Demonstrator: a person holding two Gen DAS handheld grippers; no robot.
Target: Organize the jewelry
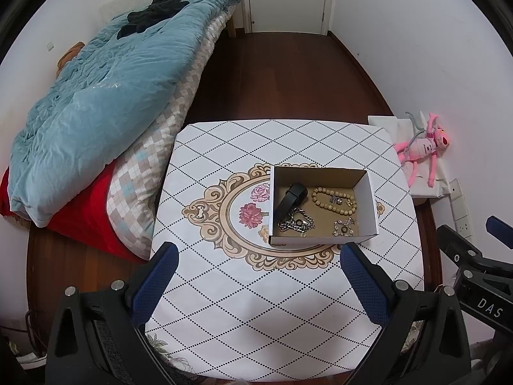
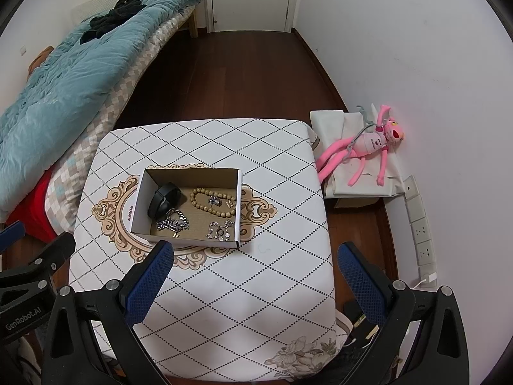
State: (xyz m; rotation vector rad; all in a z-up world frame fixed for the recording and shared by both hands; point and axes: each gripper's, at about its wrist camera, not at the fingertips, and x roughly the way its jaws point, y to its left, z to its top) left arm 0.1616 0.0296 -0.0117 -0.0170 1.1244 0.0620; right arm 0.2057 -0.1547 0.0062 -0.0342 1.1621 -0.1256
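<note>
The square worktop [image 1: 243,304], covered in a white cloth with a black dotted diamond grid and a beige scrolled medallion at its middle, carries a single landmark: a shallow open cardboard box [image 1: 372,207], white outside and brown inside, sitting over the medallion. All the jewelry in sight lies inside that box. Against the box's left wall leans a black band-shaped bracelet [image 1: 290,199]; toward the box's back right lies a loop of tan wooden beads [image 1: 335,210], with a small silvery piece [image 1: 336,199] inside the loop, too small to identify. In the box's front left corner sits a heap of heavy silver chain [image 1: 296,223], and in its front right a finer silver linked piece [image 1: 343,228] with a dark ring at its middle. No loose jewelry shows on the cloth around the box. The left tongs [image 1: 258,285] hover on the near side of the box, blue-padded fingers [image 1: 154,284] wide apart and holding nothing; the right tongs [image 2: 255,284] hang likewise near the box's front right corner, spread and empty. My judgement is that the gathering step is done, or the sorting inside the box is about to start; the task line does not settle which. If sorting comes next, it calls for lowering one pair of tongs over the box's rim and pinching a single piece cleanly, the chain heap being the likeliest to snag its neighbours.
</note>
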